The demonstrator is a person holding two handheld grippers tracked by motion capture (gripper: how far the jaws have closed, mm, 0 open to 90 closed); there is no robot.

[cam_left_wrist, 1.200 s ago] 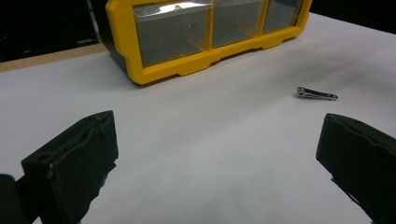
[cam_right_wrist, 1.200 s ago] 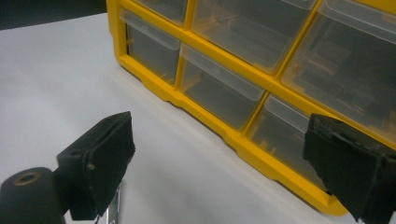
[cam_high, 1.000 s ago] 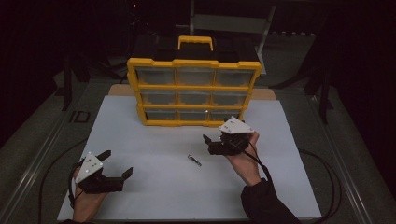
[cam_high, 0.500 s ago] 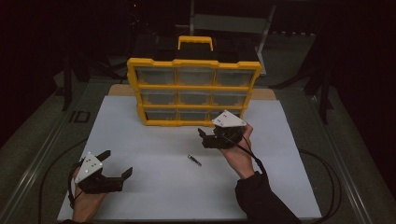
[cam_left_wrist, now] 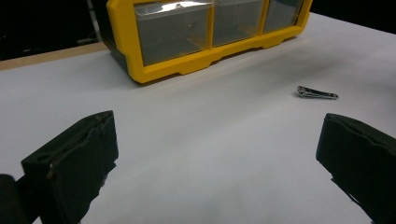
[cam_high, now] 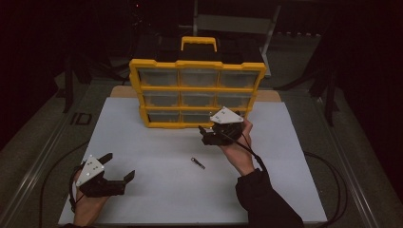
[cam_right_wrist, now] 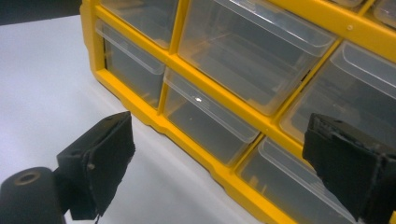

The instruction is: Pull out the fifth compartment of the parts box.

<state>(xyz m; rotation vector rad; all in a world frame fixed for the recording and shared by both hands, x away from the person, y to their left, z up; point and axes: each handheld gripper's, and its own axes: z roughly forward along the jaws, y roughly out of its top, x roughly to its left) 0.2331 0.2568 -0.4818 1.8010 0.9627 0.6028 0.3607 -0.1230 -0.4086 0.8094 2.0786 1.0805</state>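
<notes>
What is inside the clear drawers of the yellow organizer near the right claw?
The drawers of the yellow organizer in front of the open right claw look empty through their clear fronts. The back corners are blurred by reflections, so small items there cannot be excluded.

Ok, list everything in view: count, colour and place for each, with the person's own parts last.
drawer organiser: one, yellow frame with clear drawers and a yellow handle on top, far middle of the sheet.
nail clipper: one, silver, lying flat on the sheet's middle, apart from both grippers.
white sheet: one, white, covering the table.
right gripper: one, black, jaws open, close in front of the organiser's bottom row.
left gripper: one, black, jaws open, near left corner of the sheet.
</notes>
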